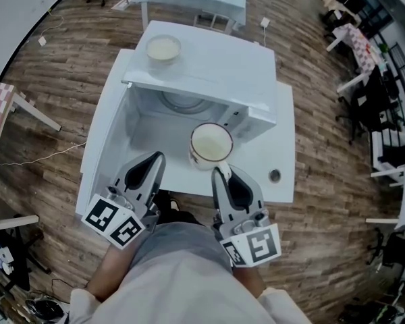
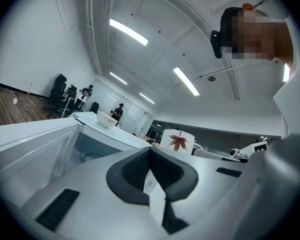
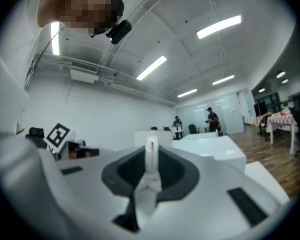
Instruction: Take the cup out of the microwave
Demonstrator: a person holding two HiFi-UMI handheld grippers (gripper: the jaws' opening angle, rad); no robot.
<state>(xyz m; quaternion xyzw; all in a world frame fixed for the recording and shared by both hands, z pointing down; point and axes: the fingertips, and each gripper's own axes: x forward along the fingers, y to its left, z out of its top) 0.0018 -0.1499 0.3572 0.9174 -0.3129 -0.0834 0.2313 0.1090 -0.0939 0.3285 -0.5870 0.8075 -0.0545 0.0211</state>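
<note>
Two grippers show in the head view, both low in the frame and pointing at the microwave (image 1: 209, 73), whose door (image 1: 104, 137) hangs open to the left. The cup (image 1: 211, 144) is already clear of the cavity: it hangs just in front of the opening, above the table (image 1: 283, 147), with its handle toward the right gripper (image 1: 221, 173). That gripper's jaws are closed on the handle. The left gripper (image 1: 155, 159) sits beside it, apart from the cup, with its jaws together and nothing in them. A bowl (image 1: 163, 48) stands on top of the microwave.

Left gripper view: the left gripper (image 2: 150, 151) has its jaws meeting at the tips, empty. Past them the cup (image 2: 177, 140) shows as a white body with a red leaf print, off to the right. The microwave (image 2: 90, 139) stands to the left with the bowl (image 2: 106, 119) on its roof.

Right gripper view: the right gripper (image 3: 151, 151) pinches a thin white strip that stands upright between the pads. I take it for the cup's handle (image 3: 151, 159), seen edge on. The cup's body is not visible from here.

Judging by this, the lift out of the cavity is done and the carry is in hand. The next move calls for keeping the cup level, since a grip on the handle alone lets it tip. It then needs bringing down onto a bare part of the table, clear of the door, before the jaws let go.
</note>
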